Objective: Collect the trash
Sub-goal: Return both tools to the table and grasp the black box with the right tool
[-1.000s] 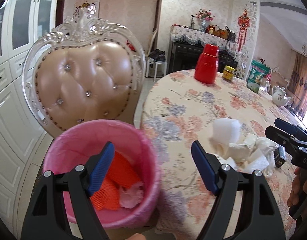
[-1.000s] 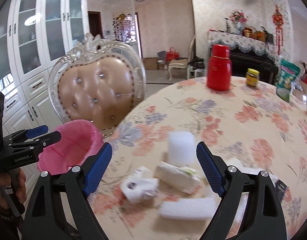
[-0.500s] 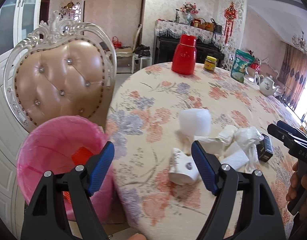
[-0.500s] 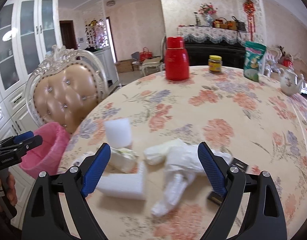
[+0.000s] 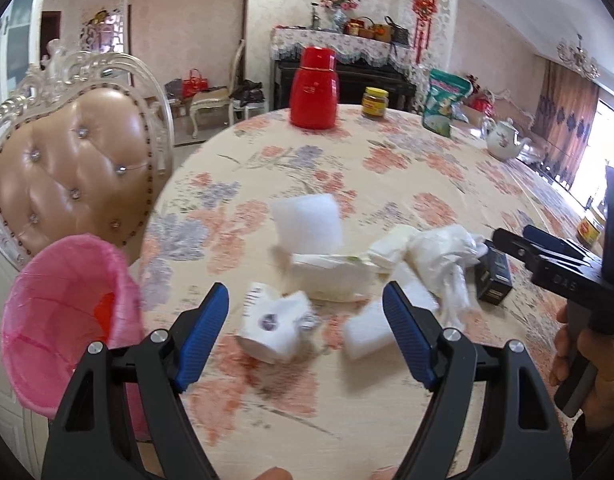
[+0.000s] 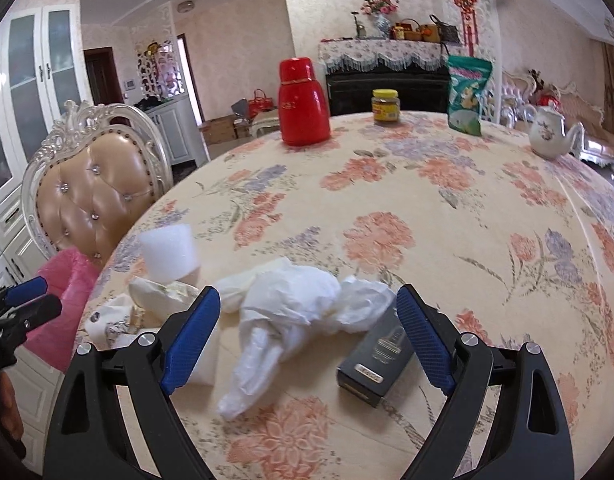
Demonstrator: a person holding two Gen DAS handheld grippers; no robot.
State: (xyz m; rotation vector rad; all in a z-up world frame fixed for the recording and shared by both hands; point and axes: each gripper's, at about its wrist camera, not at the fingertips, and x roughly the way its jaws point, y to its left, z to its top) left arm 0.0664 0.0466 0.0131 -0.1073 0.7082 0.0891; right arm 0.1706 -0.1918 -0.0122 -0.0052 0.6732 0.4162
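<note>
A pile of trash lies near the front edge of the floral table (image 5: 387, 168). It holds a crumpled white carton (image 5: 273, 326), a white foam block (image 5: 309, 224), a white foam piece (image 5: 371, 330), a crumpled white plastic bag (image 6: 303, 300) and a small black box (image 6: 377, 362). The pink-lined bin (image 5: 63, 320) stands off the table's left edge with orange trash inside. My left gripper (image 5: 307, 336) is open and empty, with the carton between its fingers. My right gripper (image 6: 307, 336) is open and empty over the plastic bag.
A tufted chair (image 5: 73, 172) stands behind the bin. At the far side of the table stand a red thermos (image 5: 315, 88), a yellow-lidded jar (image 5: 375, 102), a green bag (image 5: 445, 104) and a white teapot (image 5: 505, 140).
My left gripper swung right from above the bin to the trash pile. My right gripper moved right from the carton and foam to the plastic bag. Both stayed open.
</note>
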